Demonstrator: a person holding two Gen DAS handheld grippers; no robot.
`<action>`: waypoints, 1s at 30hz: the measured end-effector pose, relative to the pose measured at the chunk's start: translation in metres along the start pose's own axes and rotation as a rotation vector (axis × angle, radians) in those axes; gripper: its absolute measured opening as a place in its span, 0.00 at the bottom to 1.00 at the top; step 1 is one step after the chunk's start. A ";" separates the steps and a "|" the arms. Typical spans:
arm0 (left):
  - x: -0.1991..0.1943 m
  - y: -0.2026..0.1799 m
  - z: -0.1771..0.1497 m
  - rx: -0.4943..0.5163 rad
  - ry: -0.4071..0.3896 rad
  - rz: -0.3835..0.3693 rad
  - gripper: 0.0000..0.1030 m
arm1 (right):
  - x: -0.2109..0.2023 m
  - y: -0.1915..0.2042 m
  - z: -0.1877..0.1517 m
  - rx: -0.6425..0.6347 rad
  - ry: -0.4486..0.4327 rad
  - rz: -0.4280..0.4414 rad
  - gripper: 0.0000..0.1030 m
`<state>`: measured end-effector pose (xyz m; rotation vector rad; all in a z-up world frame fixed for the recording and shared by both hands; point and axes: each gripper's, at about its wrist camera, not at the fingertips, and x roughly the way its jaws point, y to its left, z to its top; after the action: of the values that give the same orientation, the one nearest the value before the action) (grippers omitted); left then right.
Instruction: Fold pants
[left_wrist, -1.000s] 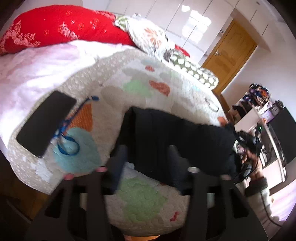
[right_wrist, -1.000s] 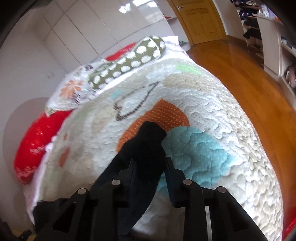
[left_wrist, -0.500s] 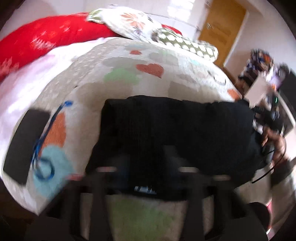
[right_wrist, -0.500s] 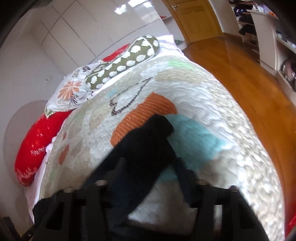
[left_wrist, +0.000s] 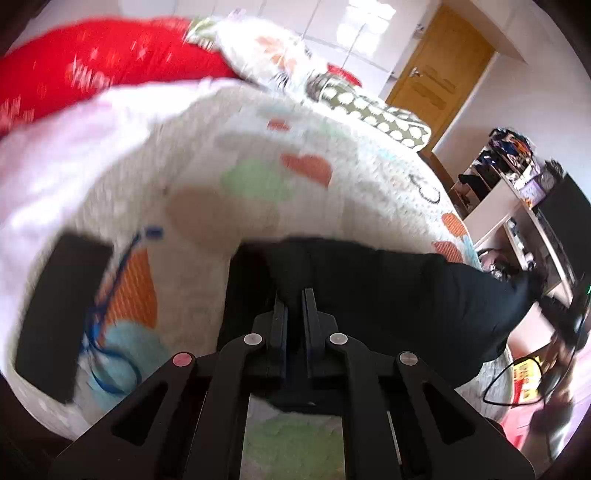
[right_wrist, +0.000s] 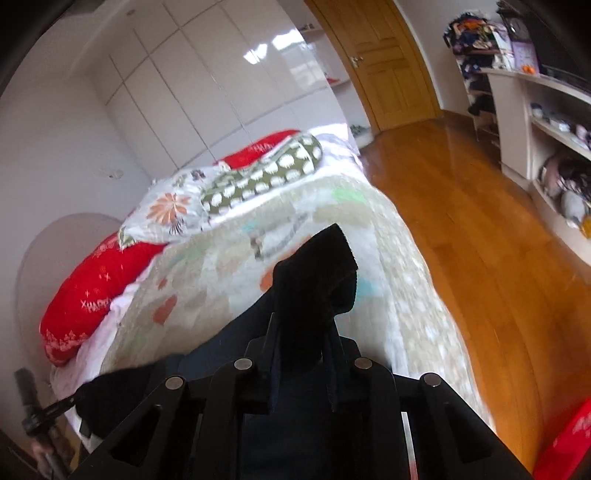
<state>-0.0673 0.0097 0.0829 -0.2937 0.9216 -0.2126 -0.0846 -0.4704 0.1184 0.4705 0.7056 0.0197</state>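
Both grippers are clamped on the black pants (left_wrist: 388, 295); left gripper (left_wrist: 293, 295) pinches the near edge over the quilt (left_wrist: 258, 177). Right gripper (right_wrist: 301, 332) holds a bunched end raised.

1 pants (left_wrist: 388, 295), 2 grippers (left_wrist: 293, 295) (right_wrist: 301, 328), 1 phone (left_wrist: 59, 314), 4 pillows (right_wrist: 262, 171).

A bed (left_wrist: 207, 206) fills most of both views, covered by a pale quilt (left_wrist: 332, 206) with heart patches in orange, green and blue. Black pants (left_wrist: 388, 295) lie on the quilt at centre right of the left view. At the left edge of that frame a black phone (left_wrist: 59, 314) rests flat, with a blue cord (left_wrist: 110, 332) just beside it. Along the top sit a red pillow (left_wrist: 92, 70), a floral pillow (right_wrist: 170, 210) and a green spotted bolster (right_wrist: 266, 173). A white sheet (left_wrist: 66, 147) shows at upper left.
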 end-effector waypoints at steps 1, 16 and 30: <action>0.005 0.004 -0.004 -0.011 0.014 0.005 0.05 | 0.010 -0.007 -0.012 0.018 0.054 -0.035 0.22; 0.002 0.017 -0.029 -0.052 0.044 0.013 0.62 | 0.004 -0.026 -0.039 0.091 0.084 -0.103 0.47; 0.017 -0.024 -0.020 0.116 0.032 0.025 0.10 | 0.037 -0.027 -0.056 0.149 0.123 0.051 0.27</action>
<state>-0.0745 -0.0207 0.0670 -0.1720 0.9399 -0.2470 -0.0953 -0.4657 0.0473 0.6340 0.8189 0.0451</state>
